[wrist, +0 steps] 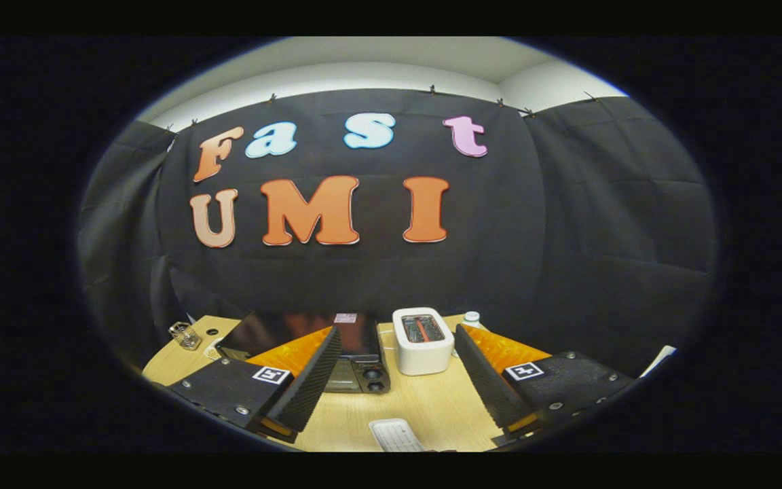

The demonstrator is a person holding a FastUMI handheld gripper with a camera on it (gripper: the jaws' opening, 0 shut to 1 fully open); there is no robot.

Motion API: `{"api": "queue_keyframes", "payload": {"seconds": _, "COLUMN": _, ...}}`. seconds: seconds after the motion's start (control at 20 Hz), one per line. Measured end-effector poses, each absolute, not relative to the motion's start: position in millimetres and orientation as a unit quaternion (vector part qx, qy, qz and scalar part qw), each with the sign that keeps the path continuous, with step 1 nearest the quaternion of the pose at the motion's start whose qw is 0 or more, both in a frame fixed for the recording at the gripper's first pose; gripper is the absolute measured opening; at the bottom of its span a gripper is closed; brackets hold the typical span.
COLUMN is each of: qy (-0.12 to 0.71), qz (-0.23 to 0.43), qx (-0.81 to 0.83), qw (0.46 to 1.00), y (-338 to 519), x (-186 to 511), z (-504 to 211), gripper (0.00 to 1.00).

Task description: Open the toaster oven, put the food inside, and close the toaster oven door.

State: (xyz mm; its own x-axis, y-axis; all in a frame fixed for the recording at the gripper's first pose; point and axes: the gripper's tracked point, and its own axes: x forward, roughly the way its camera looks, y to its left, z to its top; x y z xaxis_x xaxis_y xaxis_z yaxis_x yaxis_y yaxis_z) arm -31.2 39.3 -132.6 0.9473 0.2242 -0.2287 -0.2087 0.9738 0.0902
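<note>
**A:** So where's the hand-held gripper (394, 384) at?

**B:** Spread wide, holding nothing, its two black ribbed fingers (309, 384) hanging over the light wooden table (432, 407). The black toaster oven with round knobs (357, 370) sits just ahead, partly hidden behind the left finger, door looks closed.

**A:** Anything else?

**B:** A white pop-up toaster (422, 350) stands beyond the fingers, just right of the oven, with a white-capped bottle (471, 318) behind it. A white ridged tray (396, 435) lies between the fingers, closest to the camera. A small glass jar (184, 334) sits far left.
</note>
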Motion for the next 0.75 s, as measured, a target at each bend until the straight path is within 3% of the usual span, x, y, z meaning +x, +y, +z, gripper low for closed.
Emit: {"api": "queue_keyframes", "payload": {"seconds": 0.75, "qy": 0.095, "qz": 0.098, "qx": 0.053, "qw": 0.989, "y": -29.3, "x": -4.6, "z": -136.6, "gripper": 0.99}}
